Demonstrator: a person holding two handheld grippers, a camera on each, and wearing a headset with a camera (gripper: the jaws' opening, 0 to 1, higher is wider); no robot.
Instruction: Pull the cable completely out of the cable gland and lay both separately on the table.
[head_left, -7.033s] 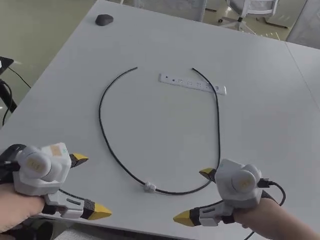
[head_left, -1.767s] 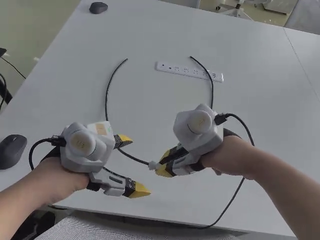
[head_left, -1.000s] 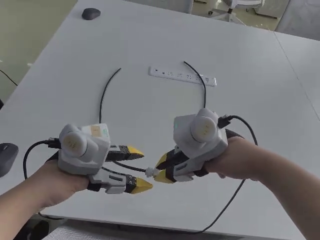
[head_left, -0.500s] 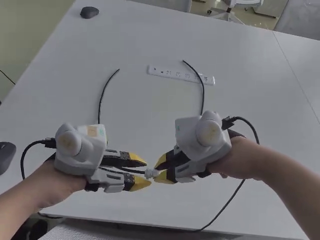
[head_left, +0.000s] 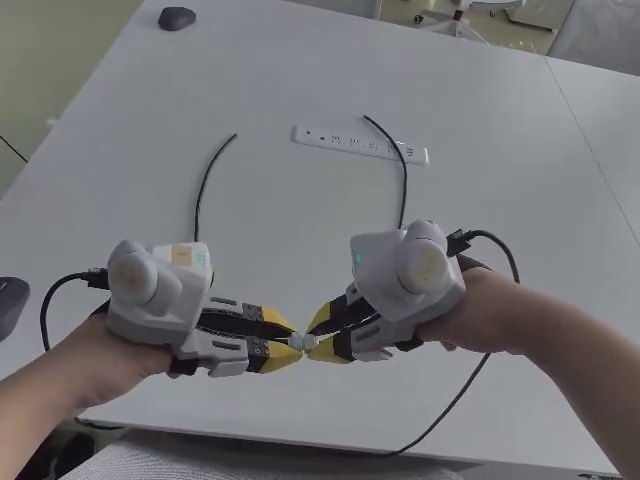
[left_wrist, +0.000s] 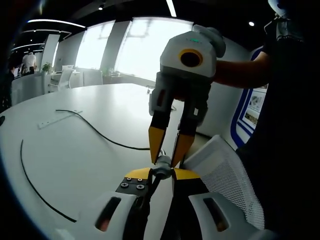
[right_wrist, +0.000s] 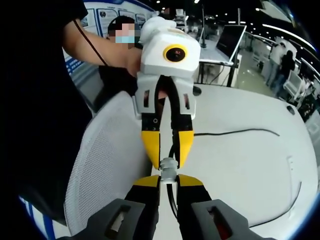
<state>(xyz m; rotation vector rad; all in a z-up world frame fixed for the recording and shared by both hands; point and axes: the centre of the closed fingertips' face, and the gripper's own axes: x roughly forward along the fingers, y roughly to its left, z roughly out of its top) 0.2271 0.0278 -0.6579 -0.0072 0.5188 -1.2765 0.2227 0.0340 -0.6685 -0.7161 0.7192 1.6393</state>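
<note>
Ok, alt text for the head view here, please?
Two handheld grippers meet tip to tip near the front edge of the table: right gripper shut on a white cable gland, left gripper on the black cable beside it. A power strip lies farther back.

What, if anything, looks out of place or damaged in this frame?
Nothing stands out. The left gripper and right gripper meet at the cable gland, lifted near the front edge of the table; the cable trails across it without visible damage, and the power strip lies flat.
</note>
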